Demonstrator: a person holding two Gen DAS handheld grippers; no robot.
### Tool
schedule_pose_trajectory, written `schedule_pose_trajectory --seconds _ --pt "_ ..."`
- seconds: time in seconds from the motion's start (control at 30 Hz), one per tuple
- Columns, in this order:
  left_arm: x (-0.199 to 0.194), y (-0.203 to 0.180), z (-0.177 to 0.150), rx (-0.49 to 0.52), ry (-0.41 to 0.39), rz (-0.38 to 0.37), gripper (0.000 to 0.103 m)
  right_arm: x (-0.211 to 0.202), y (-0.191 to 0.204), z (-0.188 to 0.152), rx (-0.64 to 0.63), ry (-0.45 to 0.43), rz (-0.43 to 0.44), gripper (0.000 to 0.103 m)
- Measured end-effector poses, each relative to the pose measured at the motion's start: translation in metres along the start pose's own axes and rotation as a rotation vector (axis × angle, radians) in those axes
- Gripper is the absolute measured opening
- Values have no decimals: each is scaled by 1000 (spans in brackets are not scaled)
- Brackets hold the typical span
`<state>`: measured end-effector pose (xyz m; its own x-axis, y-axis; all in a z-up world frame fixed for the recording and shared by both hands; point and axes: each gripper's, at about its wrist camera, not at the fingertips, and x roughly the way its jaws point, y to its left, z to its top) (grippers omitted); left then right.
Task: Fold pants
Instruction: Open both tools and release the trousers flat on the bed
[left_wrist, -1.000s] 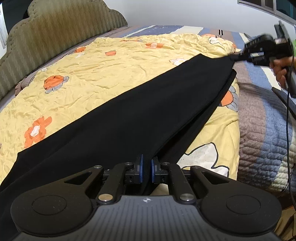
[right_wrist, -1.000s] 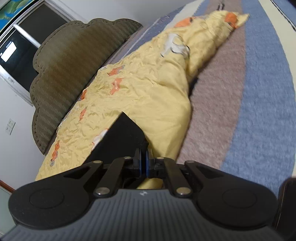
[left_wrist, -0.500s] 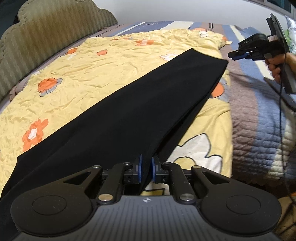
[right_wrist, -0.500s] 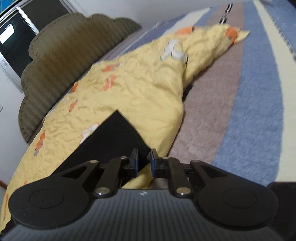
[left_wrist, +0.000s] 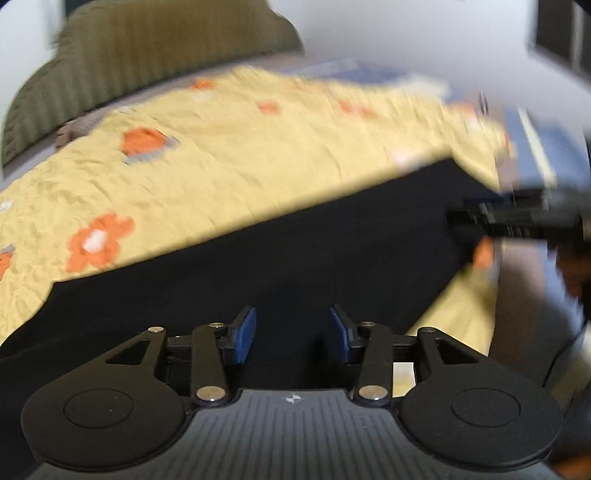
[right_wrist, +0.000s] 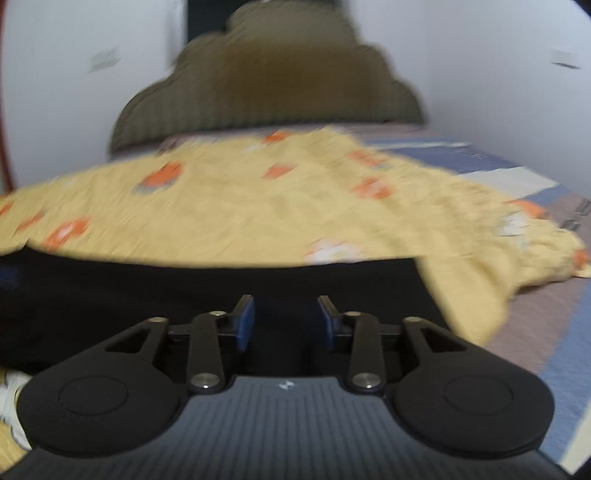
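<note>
My left gripper (left_wrist: 291, 334) has just spread its jaws; nothing is pinched, and the black pants (left_wrist: 295, 258) lie flat under them, running to two o'clock across the yellow quilt (left_wrist: 240, 158) on the bed. My right gripper (right_wrist: 286, 319) has also just parted its jaws, empty, over the pants' far end. From the left view it shows at three o'clock.
</note>
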<state>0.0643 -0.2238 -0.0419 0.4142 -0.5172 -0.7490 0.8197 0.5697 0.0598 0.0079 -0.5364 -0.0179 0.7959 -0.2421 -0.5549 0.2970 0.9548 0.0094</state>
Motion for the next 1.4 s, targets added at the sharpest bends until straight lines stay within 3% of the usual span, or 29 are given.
schedule_pose_trajectory --seconds 0.07,0.17,0.23,0.27,0.33,0.4,0.5,0.63,0.73,0.83,0.93,1.03,1.2,1.27,1.3,1.4 --pt "2 -19 -13 104 16 23 42 13 6 -8 -35 76 12 34" --pt "-6 -42 -12 203 -63 60 43 11 6 -24 -122 122 -41 36" --pt "-6 -46 2 157 -105 29 48 1 3 -19 -92 108 -59 37" --pt "-3 -48 10 130 -117 14 56 -6 2 -15 -76 79 -51 37" --pt "6 -56 22 113 -132 6 62 -12 10 -5 -57 41 -4 37" --pt "17 -65 24 137 -116 8 62 -9 29 -2 -112 37 65 40" --pt "29 -72 11 164 -57 -2 62 1 51 -14 -225 89 72 43" --pt "22 -72 7 143 -104 20 62 1 44 -23 -229 130 90 43" --pt "24 -62 24 21 -140 40 62 -1 27 -6 -193 70 26 43" --pt "42 -56 32 -47 -86 46 62 14 10 15 -145 20 -11 45" --pt "55 -61 28 -38 -45 79 62 42 -3 23 -116 50 -19 45" --pt "49 -65 29 -18 -66 93 62 65 -11 16 -115 135 -24 48" --pt "59 -62 53 -58 -67 135 62 60 -21 20 -55 84 -35 50" --pt "71 -58 63 -83 -56 162 67 66 -23 29 -56 76 -40 52" --pt "77 -55 67 -89 -50 165 69 70 -24 31 -62 77 -41 57" --pt "88 -55 67 -92 -33 179 71 96 -34 32 -63 137 -81 60"
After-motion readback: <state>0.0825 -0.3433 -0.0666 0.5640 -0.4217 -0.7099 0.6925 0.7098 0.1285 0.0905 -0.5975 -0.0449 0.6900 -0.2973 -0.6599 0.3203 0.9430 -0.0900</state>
